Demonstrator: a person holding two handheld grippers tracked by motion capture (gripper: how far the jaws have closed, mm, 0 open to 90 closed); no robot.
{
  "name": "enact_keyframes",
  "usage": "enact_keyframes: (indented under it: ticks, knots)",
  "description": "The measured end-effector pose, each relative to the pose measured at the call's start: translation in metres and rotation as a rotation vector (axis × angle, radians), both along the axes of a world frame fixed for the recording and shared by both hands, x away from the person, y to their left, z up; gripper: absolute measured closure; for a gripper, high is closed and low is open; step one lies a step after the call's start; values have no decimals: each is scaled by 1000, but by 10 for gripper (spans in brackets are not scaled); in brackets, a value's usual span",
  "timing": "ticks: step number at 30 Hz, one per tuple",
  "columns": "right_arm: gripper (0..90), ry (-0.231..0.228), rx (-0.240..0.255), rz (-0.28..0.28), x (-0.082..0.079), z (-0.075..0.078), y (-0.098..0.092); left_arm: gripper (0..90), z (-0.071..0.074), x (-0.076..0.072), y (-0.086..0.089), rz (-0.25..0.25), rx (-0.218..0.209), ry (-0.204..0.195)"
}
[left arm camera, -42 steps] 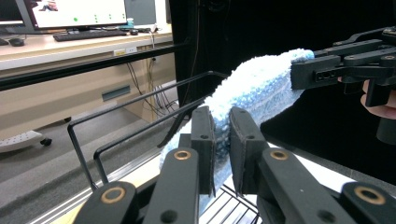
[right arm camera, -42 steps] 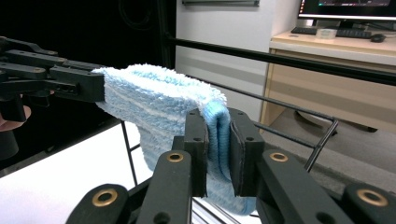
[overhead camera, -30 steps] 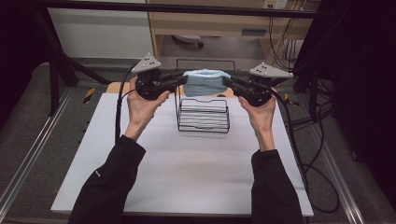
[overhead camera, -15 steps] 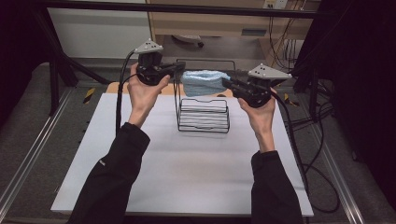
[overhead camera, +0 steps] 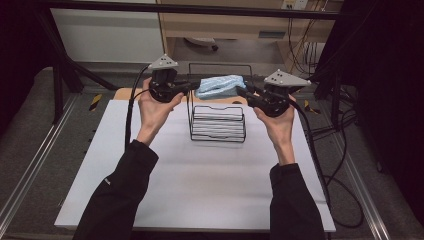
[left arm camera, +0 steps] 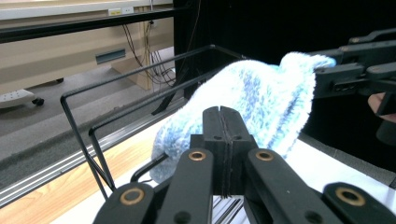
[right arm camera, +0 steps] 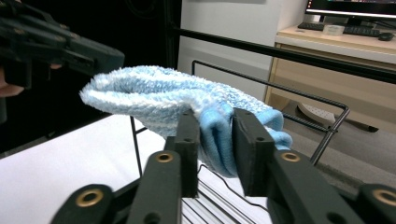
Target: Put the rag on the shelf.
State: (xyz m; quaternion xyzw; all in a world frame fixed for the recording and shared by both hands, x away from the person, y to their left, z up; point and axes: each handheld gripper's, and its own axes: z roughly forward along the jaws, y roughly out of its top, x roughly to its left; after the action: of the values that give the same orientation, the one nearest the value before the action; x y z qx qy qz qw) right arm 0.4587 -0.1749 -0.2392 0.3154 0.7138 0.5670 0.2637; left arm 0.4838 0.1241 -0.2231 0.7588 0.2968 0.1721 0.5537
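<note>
Since the earlier frame the left gripper (overhead camera: 192, 88) has let go of the cloth's left end and drawn back a little toward the table's left side; the blue fluffy cloth (overhead camera: 220, 85), then stretched flat between both grippers, now sags in a bunch over the wire rack (overhead camera: 218, 123).

Left gripper: jaws pressed fully together with nothing between them, seen plainly in the left gripper view (left arm camera: 222, 122). The cloth (left arm camera: 243, 100) lies just beyond its tips, apart.

Right gripper (overhead camera: 243, 93): the cloth's folded end sits between its two jaws in the right gripper view (right arm camera: 215, 135). The jaws have just been opening, and the fabric (right arm camera: 163, 91) looks only loosely pinched, though the pads still touch it.

Cloth position: above the rack's tall back rail, near the far edge of the white table (overhead camera: 200, 190), one end hanging free toward the left gripper.

Rack: stands near the middle of the far edge, ribbed floor toward the person, high loop at the back.

Reading: the cloth appears held high so it can drape over the rail; releasing one end first lets it fall on one side while the right gripper steadies the other.
</note>
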Motion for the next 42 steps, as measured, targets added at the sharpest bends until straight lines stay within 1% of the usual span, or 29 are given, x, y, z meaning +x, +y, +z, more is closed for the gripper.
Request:
enact_keyframes:
  ticks: [3,5,9,12,14,15,16,18,19,20,21,22,25,27,31,37,42]
  knots:
    - [642,6,15,-2,-2,1,0,900,-3,0,-1,6,9,-3]
    - [600,0,23,-8,-4,3,-1,900,-5,0,-1,8,10,-5]
    - [520,-11,35,-7,-7,7,-2,900,-6,0,-4,9,32,-10]
    - [486,-21,47,0,-9,13,1,900,-8,-1,-5,11,48,-17]
    - [491,-31,51,4,-11,17,3,900,-9,-1,-5,10,46,-17]
    - [504,-32,51,6,-11,19,4,900,-10,-1,-5,10,47,-16]
    - [547,-29,52,10,-10,20,6,900,-11,-1,-5,9,46,-16]
    - [638,-8,46,15,-9,22,9,900,-13,-1,-5,7,48,-19]
    - [703,5,40,20,-9,21,10,900,-14,-1,-5,6,51,-21]
    - [743,27,37,28,-8,21,11,900,-15,-1,-5,5,53,-22]
    - [789,34,26,28,-7,19,11,900,-16,-2,-4,4,54,-24]
    - [821,47,13,29,-7,18,12,900,-17,-2,-4,3,57,-25]
    - [885,91,0,33,-4,10,11,900,-21,-3,-4,2,62,-25]
    - [900,115,-9,31,-3,4,9,900,-23,-4,-4,1,63,-25]
    - [900,132,-16,23,-1,-9,6,900,-29,-5,-5,4,73,-29]
    - [900,118,-33,3,2,-23,4,900,-36,-2,-6,16,72,-27]
    - [898,98,-18,-12,5,-29,3,900,-38,1,-9,28,71,-35]
